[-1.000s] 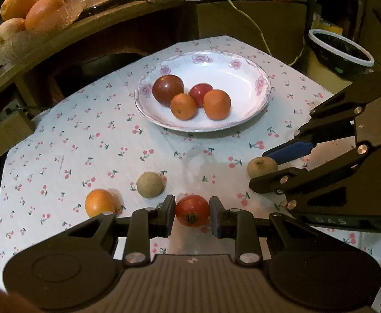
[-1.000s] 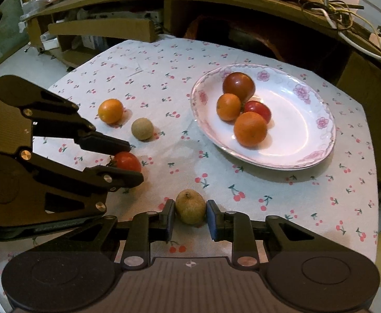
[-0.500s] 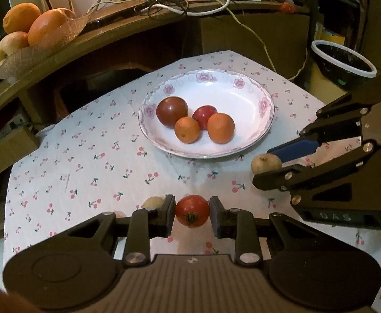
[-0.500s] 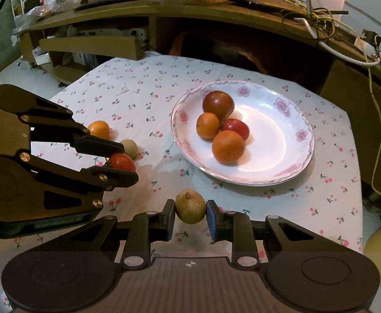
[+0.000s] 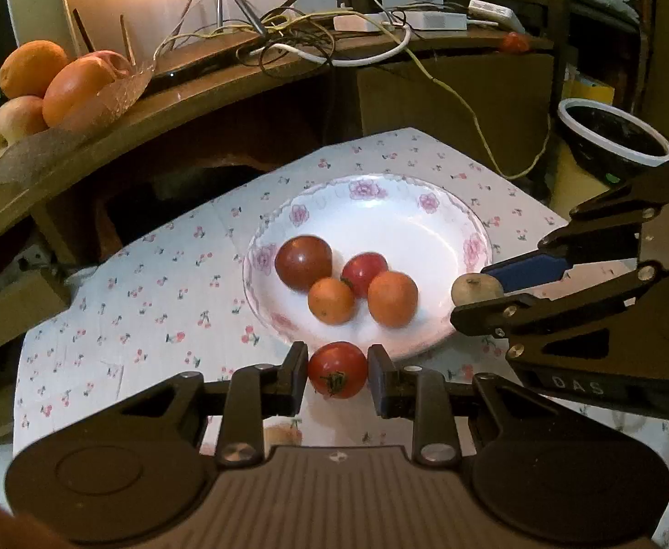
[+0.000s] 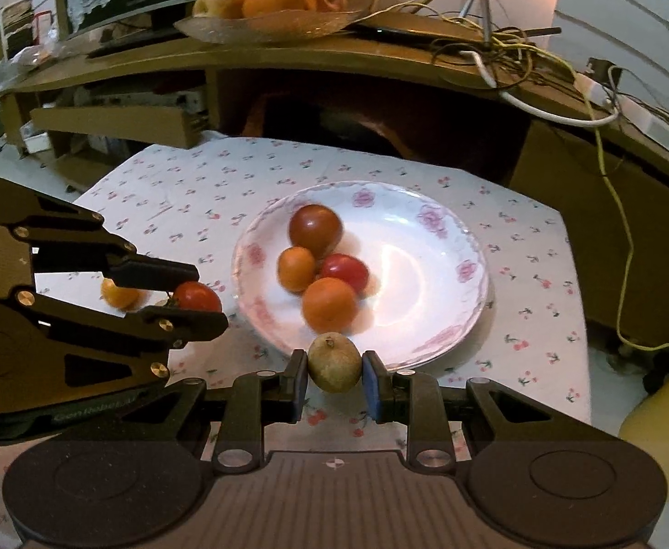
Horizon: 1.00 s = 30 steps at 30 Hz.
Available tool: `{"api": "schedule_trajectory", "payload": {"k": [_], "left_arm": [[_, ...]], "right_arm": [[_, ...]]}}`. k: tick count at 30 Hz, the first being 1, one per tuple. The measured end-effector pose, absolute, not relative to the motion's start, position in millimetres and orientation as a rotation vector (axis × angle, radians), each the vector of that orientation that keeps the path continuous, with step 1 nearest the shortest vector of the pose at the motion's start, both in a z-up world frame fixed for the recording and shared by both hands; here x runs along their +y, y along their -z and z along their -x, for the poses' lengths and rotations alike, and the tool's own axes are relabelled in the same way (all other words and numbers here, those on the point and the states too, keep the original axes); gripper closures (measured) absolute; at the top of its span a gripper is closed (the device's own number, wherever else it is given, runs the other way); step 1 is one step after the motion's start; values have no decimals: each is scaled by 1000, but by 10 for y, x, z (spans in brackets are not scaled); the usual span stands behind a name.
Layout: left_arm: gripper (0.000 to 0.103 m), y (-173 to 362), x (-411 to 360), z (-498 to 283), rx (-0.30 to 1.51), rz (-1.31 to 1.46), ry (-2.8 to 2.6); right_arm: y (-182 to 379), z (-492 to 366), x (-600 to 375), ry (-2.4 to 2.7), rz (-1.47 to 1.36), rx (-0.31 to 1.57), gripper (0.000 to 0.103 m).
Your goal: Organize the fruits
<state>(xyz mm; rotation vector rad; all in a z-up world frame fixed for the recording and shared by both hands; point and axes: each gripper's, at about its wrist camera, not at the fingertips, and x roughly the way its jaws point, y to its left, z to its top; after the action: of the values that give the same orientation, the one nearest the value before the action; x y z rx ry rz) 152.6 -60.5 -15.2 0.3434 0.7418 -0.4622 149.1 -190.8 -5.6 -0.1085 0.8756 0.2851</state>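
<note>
Left gripper (image 5: 337,368): clamped on a red tomato (image 5: 337,369), raised at the near rim of the floral plate (image 5: 430,228).
Right gripper (image 6: 333,370): clamped on a brownish round fruit (image 6: 333,363), species unclear, also at the near rim.
Plate contents: dark tomato (image 5: 303,261), small red tomato (image 5: 364,271), two oranges (image 5: 392,298), motion-blurred in the right wrist view.
Cherry-print tablecloth (image 5: 160,283): one orange (image 6: 119,295) at left, half hidden behind the left gripper's fingers.
</note>
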Motion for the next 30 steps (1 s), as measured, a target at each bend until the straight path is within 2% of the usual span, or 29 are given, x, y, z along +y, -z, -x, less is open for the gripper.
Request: {"api": "schedule_trajectory", "payload": {"k": [30], "left_arm": [[69, 352, -741, -2144, 790, -332, 402]], "right_arm": [[261, -2010, -2104, -197, 80, 890, 76]]}}
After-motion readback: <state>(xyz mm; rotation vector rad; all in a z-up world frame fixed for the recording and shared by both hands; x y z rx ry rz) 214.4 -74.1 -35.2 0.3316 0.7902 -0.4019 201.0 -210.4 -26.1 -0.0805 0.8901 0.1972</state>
